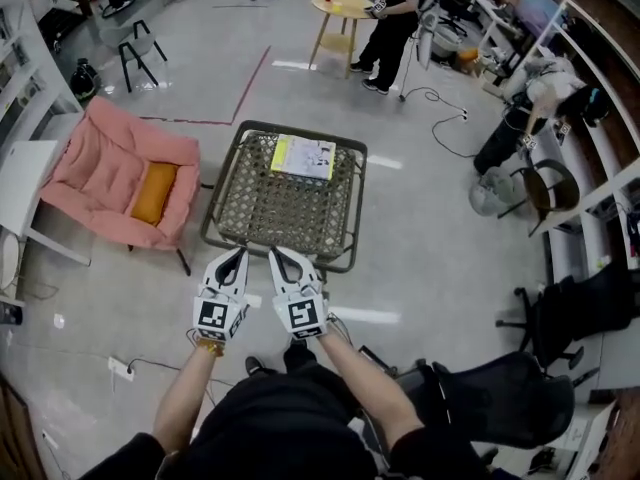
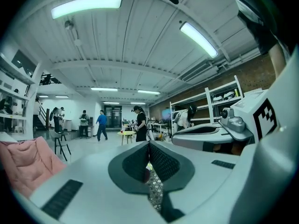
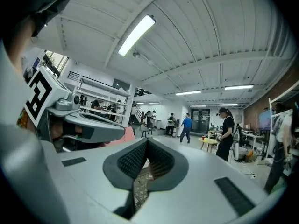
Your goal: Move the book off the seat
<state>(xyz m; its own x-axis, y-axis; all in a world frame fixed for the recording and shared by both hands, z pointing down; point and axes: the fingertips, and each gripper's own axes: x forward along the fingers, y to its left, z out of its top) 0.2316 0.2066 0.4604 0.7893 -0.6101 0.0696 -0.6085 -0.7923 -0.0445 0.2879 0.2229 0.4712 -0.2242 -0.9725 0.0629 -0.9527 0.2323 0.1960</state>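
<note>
A book [image 1: 303, 157] with a yellow and white cover lies flat at the far edge of the woven seat [image 1: 285, 208], which has a dark metal frame. My left gripper [image 1: 240, 254] and right gripper [image 1: 276, 254] hover side by side over the seat's near edge, well short of the book. Both are shut with nothing between the jaws. In the left gripper view the left gripper [image 2: 149, 144] has its pads together, with a strip of the woven seat [image 2: 155, 186] below them. The right gripper view shows the right gripper [image 3: 147, 142] likewise closed over the seat's weave [image 3: 140, 186].
A pink armchair [image 1: 110, 168] with an orange cushion [image 1: 153, 192] stands left of the seat. A black office chair [image 1: 500, 398] is at the lower right. Beyond the seat stand a round yellow table [image 1: 342, 8] and a person [image 1: 392, 23]. A power strip [image 1: 120, 368] lies on the floor.
</note>
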